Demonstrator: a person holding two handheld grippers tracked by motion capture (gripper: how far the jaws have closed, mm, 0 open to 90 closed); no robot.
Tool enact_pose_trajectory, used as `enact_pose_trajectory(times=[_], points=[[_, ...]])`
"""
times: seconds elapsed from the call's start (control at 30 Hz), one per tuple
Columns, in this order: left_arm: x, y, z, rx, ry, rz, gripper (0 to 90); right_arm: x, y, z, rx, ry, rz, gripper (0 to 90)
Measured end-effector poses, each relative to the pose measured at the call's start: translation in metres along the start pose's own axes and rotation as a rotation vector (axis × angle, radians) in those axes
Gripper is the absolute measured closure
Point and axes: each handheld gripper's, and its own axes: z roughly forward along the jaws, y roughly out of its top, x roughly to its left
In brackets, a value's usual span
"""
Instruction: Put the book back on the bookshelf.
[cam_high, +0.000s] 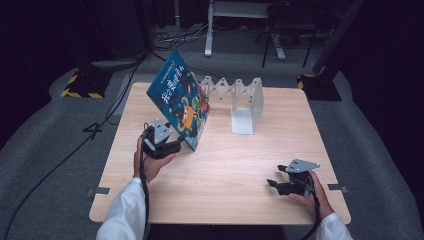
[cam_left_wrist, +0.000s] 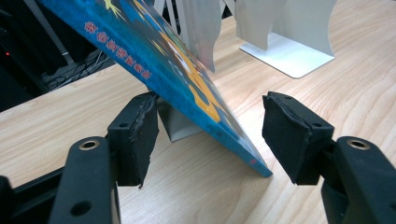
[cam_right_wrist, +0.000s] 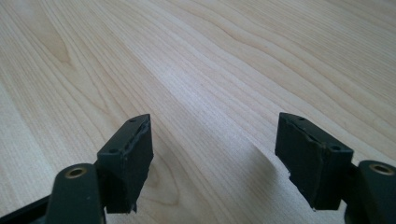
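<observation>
A blue picture book (cam_high: 180, 100) stands tilted on its lower edge on the wooden table (cam_high: 225, 170), its top leaning to the left. In the left gripper view the book (cam_left_wrist: 177, 70) runs slantwise between the jaws of my left gripper (cam_left_wrist: 210, 135). That gripper (cam_high: 179, 145) is open: the left pad (cam_left_wrist: 135, 135) sits close under the book's back, while the right pad (cam_left_wrist: 294, 135) stands apart from the cover. My right gripper (cam_high: 272, 184) hovers low at the table's front right, open and holding nothing (cam_right_wrist: 215, 158).
A white fold-out book rack (cam_high: 245, 100) stands at the back middle of the table, just behind the book; its base plate (cam_left_wrist: 285, 51) lies beyond the left jaws. Cables and stand legs (cam_high: 210, 35) are on the grey floor behind.
</observation>
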Motion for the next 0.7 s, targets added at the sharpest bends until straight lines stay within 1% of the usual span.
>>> enact_pose_trajectory(times=[0.03,0.07,0.1,0.13,0.17,0.23,0.37,0.43,0.53,0.57,0.6,0.63,0.67,0.7], points=[[-0.001,0.0,-0.001,0.004,-0.003,-0.004,33.7,0.001,0.0,-0.001,-0.001,-0.002,0.0,28.2],[-0.001,-0.001,-0.002,0.016,-0.015,-0.003,32.3,0.001,0.001,-0.001,-0.004,0.0,0.0,27.9],[-0.001,-0.001,-0.002,0.016,-0.015,-0.003,30.9,0.001,0.002,-0.001,-0.006,0.005,0.0,27.4],[-0.002,-0.002,-0.004,0.032,-0.029,-0.002,29.8,0.002,0.003,-0.002,-0.003,0.014,0.0,26.9],[-0.003,-0.003,-0.006,0.037,-0.035,-0.001,29.3,0.003,0.003,-0.002,-0.003,0.018,-0.001,26.4],[-0.005,-0.004,-0.008,0.047,-0.043,0.016,27.7,0.004,0.004,-0.003,0.004,0.016,-0.012,25.6],[-0.008,-0.007,-0.013,0.068,-0.061,0.035,25.9,0.005,0.005,-0.005,0.018,0.002,-0.016,23.4],[-0.01,-0.009,-0.016,0.086,-0.075,0.058,26.3,0.006,0.006,-0.005,0.028,-0.009,-0.021,22.6],[-0.012,-0.013,-0.019,0.112,-0.089,0.07,24.5,0.007,0.007,-0.006,0.041,-0.034,-0.032,22.6],[-0.012,-0.014,-0.02,0.123,-0.101,0.074,23.6,0.008,0.008,-0.006,0.043,-0.038,-0.043,22.5],[-0.012,-0.016,-0.021,0.13,-0.116,0.084,22.5,0.008,0.009,-0.007,0.046,-0.039,-0.044,22.4],[-0.012,-0.016,-0.021,0.13,-0.116,0.084,22.4,0.008,0.009,-0.007,0.046,-0.039,-0.044,22.4],[-0.013,-0.02,-0.023,0.139,-0.148,0.099,22.4,0.009,0.01,-0.007,0.048,-0.045,-0.05,22.5],[-0.013,-0.022,-0.024,0.143,-0.159,0.107,22.2,0.009,0.01,-0.007,0.05,-0.047,-0.049,22.4]])
